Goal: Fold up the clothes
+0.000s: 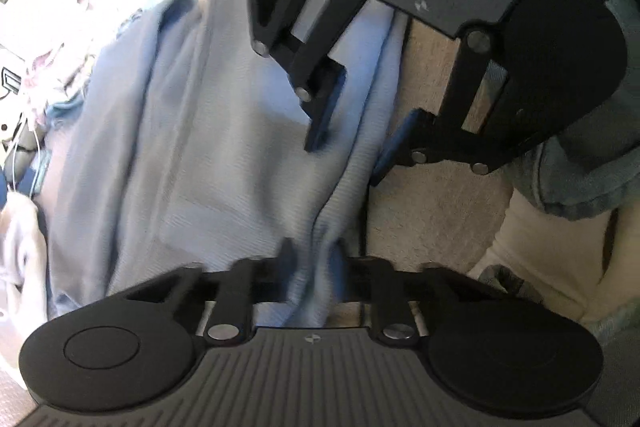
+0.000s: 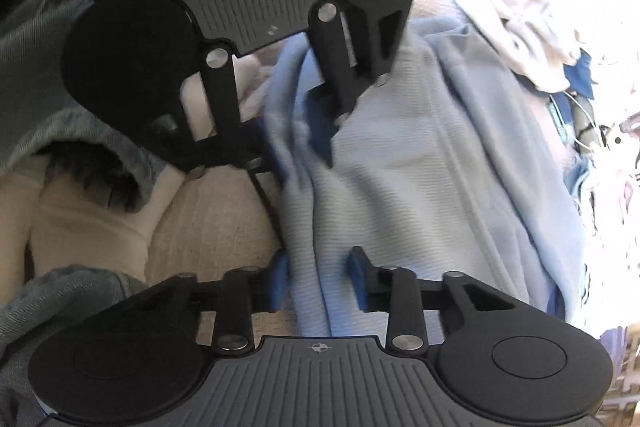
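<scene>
Sweater [image 1: 208, 147], pale blue knit, lies across the beige carpet [image 1: 432, 219]. My left gripper [image 1: 312, 267] is clamped on its edge fold; my right gripper [image 2: 320, 279] straddles that edge, pads not yet pressing. Lifting now risks a one-sided, bunched fold.

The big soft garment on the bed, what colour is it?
Light blue garment, plain with a fine ribbed weave; clearest in the right wrist view.

Beige carpeted floor [image 1: 424, 211] — a light blue garment [image 1: 208, 155] lies spread on it.
</scene>
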